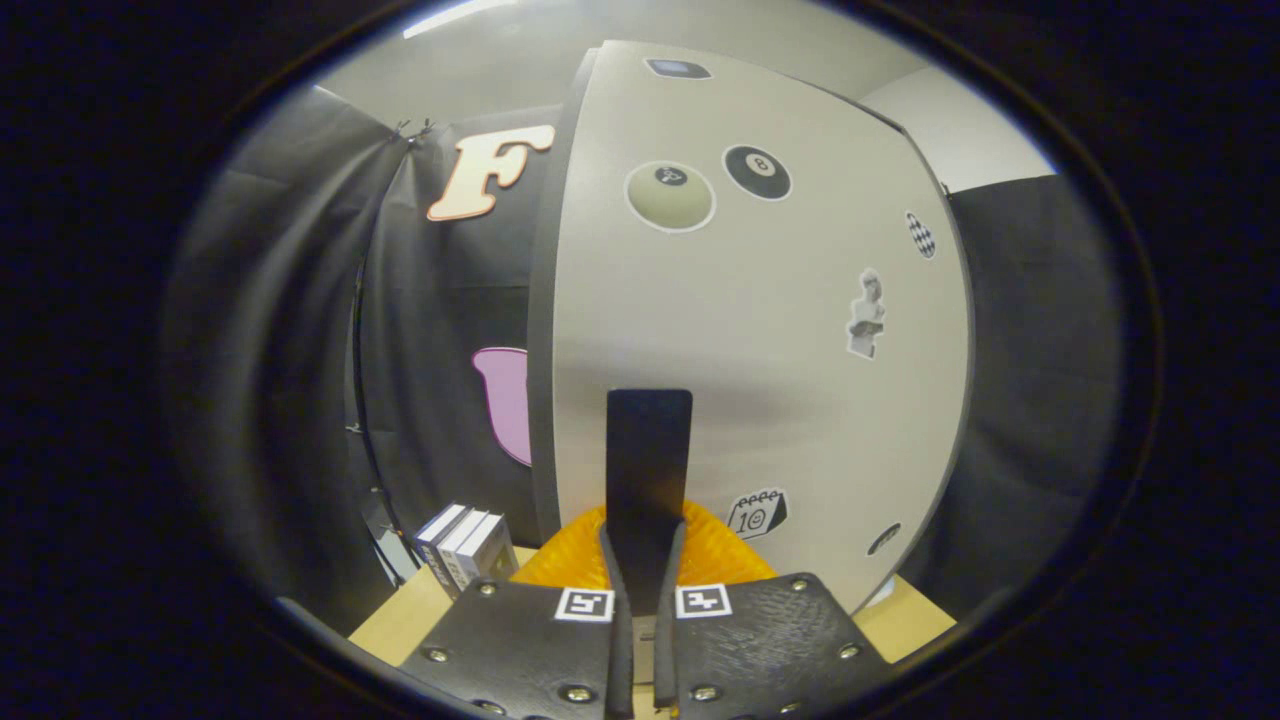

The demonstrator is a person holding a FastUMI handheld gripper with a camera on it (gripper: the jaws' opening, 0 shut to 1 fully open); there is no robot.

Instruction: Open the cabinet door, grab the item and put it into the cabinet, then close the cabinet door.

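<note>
Hand-held gripper (642, 560) clenched on a dark flat item (648, 470), held upright ahead of the fingers, facing the closed cabinet door (760, 340). Orange thing (720, 555) underneath on counter (400, 615); books (465, 545) beside the cabinet.

Single fisheye cam riding on the claw (641, 560), looking forward along its fingers, low over the counter (400, 615). Very close to the closed cabinet door (760, 330), centre frame. Booth wall at left and right.
</note>
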